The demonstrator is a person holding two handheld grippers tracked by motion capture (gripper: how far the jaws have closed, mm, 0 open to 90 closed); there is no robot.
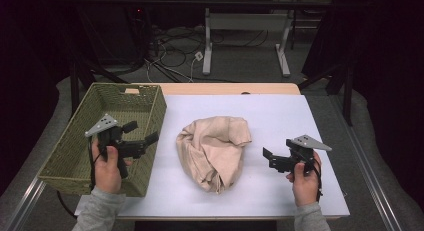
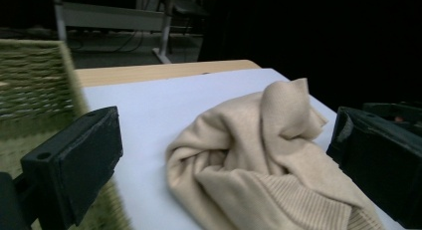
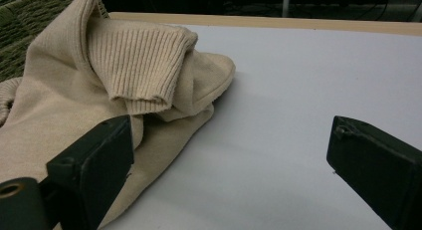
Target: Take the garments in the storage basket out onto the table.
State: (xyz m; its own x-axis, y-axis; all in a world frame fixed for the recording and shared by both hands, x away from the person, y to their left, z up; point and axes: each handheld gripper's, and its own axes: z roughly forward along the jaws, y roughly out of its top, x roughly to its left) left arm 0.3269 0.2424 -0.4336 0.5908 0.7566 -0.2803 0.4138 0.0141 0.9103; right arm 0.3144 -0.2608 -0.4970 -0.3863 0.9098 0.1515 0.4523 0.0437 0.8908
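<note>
Grey sleeves enter from the near edge of the table (image 1: 280, 111), each hand holding a black two-jaw gripper. At near left, the left hand (image 1: 106, 168) holds the left gripper (image 1: 141, 133) above the near right corner of a green woven basket (image 1: 75, 141), its jaws spread wide with nothing between them and pointing right toward the cloth. At near right, the right hand (image 1: 304, 181) holds the right gripper (image 1: 268, 158) over the white table top, its jaws likewise apart and empty, pointing left. Between the two grippers, near the middle of the white surface, lies a crumpled beige knit sweater (image 1: 214, 147), clear of both tools. The left gripper view frames the sweater (image 2: 259, 155) between its own two jaws, a fold standing up at the garment's far side and a ribbed hem nearest the lens. The right gripper view shows a ribbed cuff (image 3: 134, 65) folded over on top of the heap, with the sweater's edge running just behind that gripper's left-hand jaw. The basket stands along the table's left side, just beside the sweater but not touching it. Beyond the white top a strip of bare wood (image 1: 230, 88) marks the table's far edge. Farther off, cables (image 1: 175, 53) trail across a grey floor beneath a white-legged desk (image 1: 245, 21) in a dark room
</note>
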